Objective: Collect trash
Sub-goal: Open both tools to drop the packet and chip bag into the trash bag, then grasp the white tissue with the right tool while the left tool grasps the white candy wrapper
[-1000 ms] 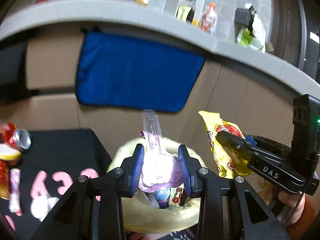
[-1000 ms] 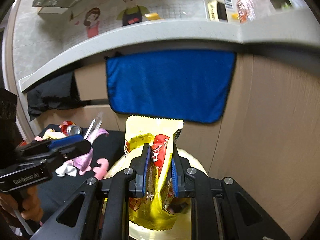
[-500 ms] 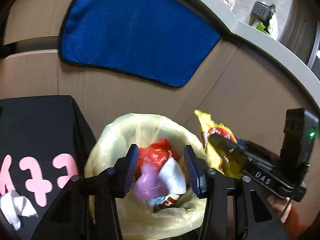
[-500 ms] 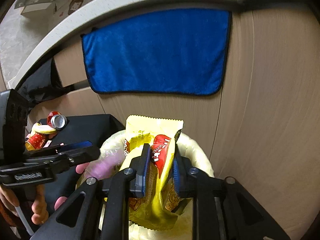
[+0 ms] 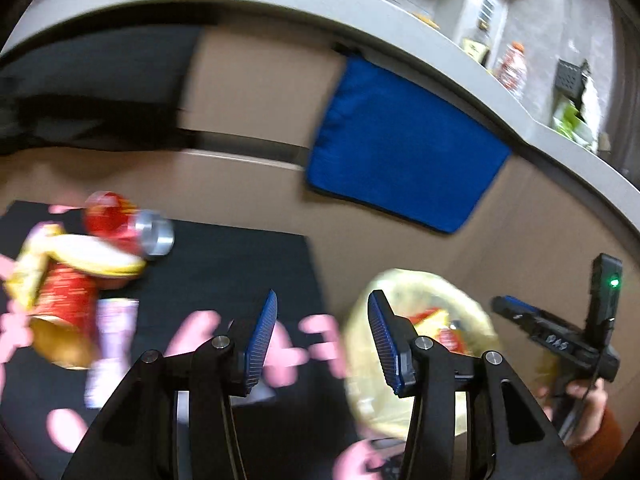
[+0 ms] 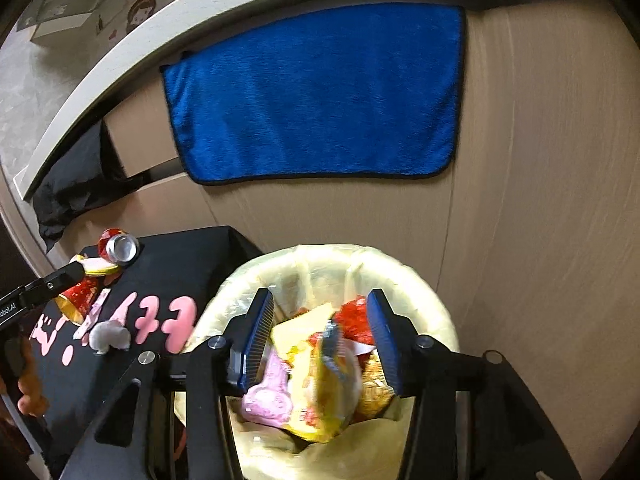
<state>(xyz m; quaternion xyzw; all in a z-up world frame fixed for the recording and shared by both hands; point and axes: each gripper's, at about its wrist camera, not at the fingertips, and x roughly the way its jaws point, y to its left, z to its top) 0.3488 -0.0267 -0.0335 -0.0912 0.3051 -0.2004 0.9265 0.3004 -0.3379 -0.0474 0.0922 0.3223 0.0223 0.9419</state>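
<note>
Behind the bin (image 6: 400,268), one blue towel (image 6: 316,96) is hung on a beige wall. Left of the bin, a black table (image 6: 180,264) is seen, its trash blurred in the left view: one can (image 6: 120,246), some wrappers. Both the right gripper (image 6: 320,340), above the bin's yellow bag (image 6: 320,384), and the left gripper (image 5: 322,340) are spread wide, gripping nothing.

Home kitchen (lived-in); countertop (image 5: 280,4), hanging blue towel (image 6: 316,96).
</note>
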